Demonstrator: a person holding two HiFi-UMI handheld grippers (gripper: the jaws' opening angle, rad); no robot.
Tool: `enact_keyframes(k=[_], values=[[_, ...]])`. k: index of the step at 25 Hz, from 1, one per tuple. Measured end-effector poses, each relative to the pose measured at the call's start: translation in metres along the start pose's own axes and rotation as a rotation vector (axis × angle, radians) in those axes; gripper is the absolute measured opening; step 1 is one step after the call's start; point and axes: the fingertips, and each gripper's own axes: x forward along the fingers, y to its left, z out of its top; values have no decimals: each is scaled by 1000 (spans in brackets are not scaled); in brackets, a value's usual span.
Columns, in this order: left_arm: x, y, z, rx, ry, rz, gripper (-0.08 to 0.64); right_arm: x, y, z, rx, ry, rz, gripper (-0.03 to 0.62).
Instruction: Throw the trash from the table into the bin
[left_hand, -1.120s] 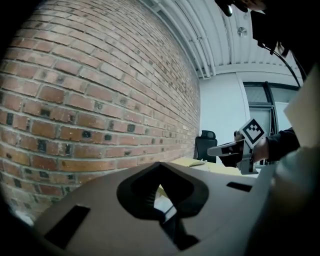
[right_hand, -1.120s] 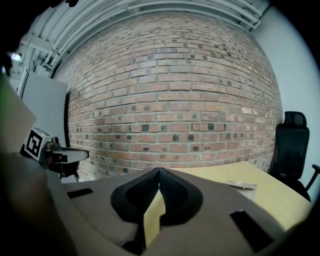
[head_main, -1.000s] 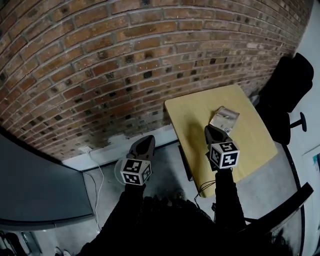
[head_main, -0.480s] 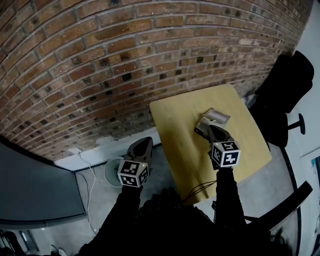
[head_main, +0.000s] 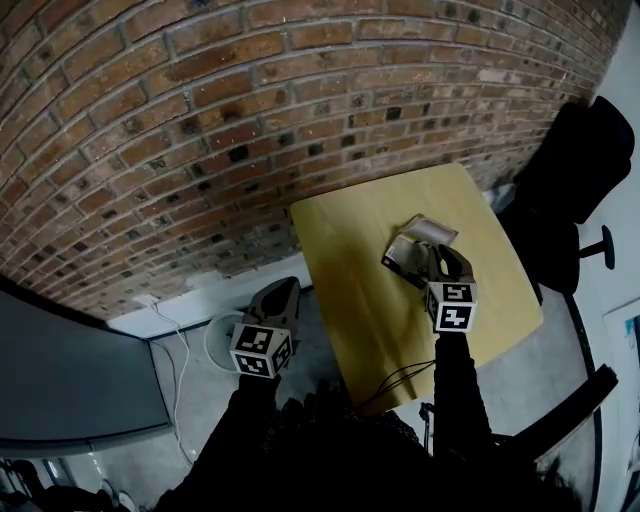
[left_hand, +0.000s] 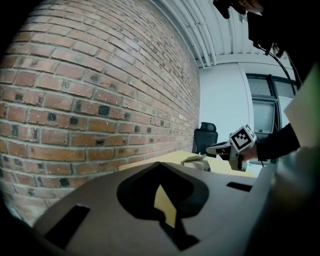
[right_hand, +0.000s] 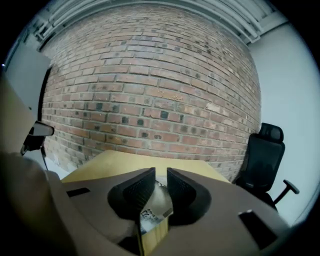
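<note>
A crumpled silver wrapper (head_main: 408, 250) lies on the yellow table (head_main: 350, 300). My right gripper (head_main: 441, 260) reaches over the table with its tips at the wrapper's right edge. Its jaws are opening and stand a narrow gap apart. In the right gripper view the wrapper (right_hand: 156, 209) shows through that gap of the right gripper (right_hand: 161, 181), and the pads do not press on it. My left gripper (head_main: 284, 296) hangs over the floor left of the table, shut and empty, tips together (left_hand: 160, 165). From there I see the wrapper (left_hand: 196, 161) and the right gripper (left_hand: 220, 148).
A pale round bin (head_main: 213, 336) stands on the floor by the brick wall (head_main: 250, 110), partly hidden under my left gripper. A black office chair (head_main: 580, 180) stands right of the table. Cables hang near the table's near edge (head_main: 395, 380).
My right gripper has advanced across the table to the wrapper and its jaws have parted slightly. The left gripper has drifted left and lower, and the bin has come into view.
</note>
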Motion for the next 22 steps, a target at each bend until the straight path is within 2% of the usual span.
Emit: enact_keyframes(k=[4, 5, 11, 15, 18, 19, 20, 22], values=[[1, 0, -6, 1, 18, 3, 6, 12, -9, -14, -25, 39, -11, 235], [2, -1, -8, 4, 25, 0, 6, 16, -8, -18, -39, 57, -1, 266], [1, -6, -19, 10, 57, -13, 5, 39, -5, -34, -204, 161, 17, 267], [0, -4, -21, 7, 60, -3, 6, 52, -8, -45, -179, 211, 15, 267], [-2, -1, -19, 6, 55, 6, 6, 56, -11, -51, -190, 246, -12, 256], [-4, 1, -19, 5, 54, 10, 6, 55, -11, -50, -196, 248, -17, 194], [-5, 3, -19, 3, 53, 15, 6, 55, -9, -47, -203, 243, -19, 95], [-8, 7, -20, -4, 52, 27, 6, 53, -4, -40, -218, 224, -15, 15]])
